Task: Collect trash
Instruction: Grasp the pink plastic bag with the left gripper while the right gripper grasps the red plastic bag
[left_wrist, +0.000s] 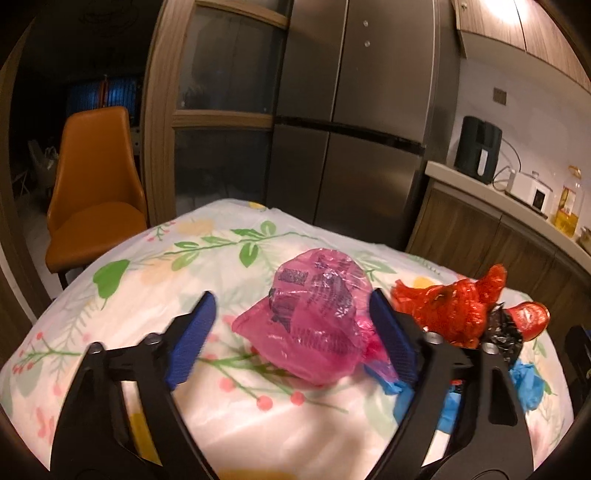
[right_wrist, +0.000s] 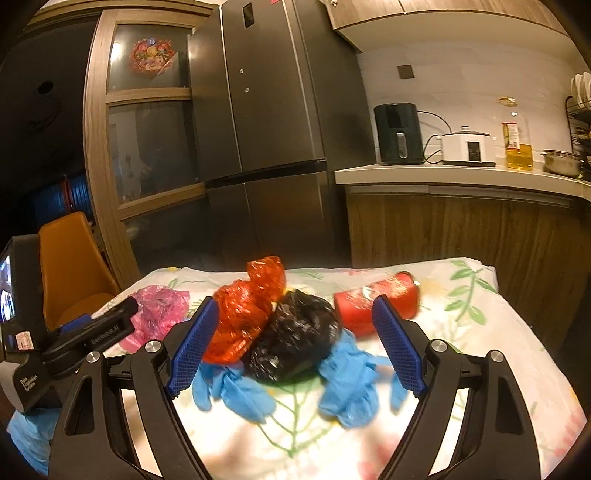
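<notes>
A crumpled pink plastic bag lies on the floral tablecloth. My left gripper is open around it: the right blue pad is close against the bag's side and the left pad stands clear. To the right lie a red plastic bag, a black bag and a red can. My right gripper is open and empty, hovering over the black bag and the red bag. Blue gloves lie in front of them. The red can lies on its side behind the right finger.
An orange chair stands at the table's far left. Behind the table are a steel fridge and a glass-door cabinet. The counter at right holds an air fryer, a white cooker and an oil bottle.
</notes>
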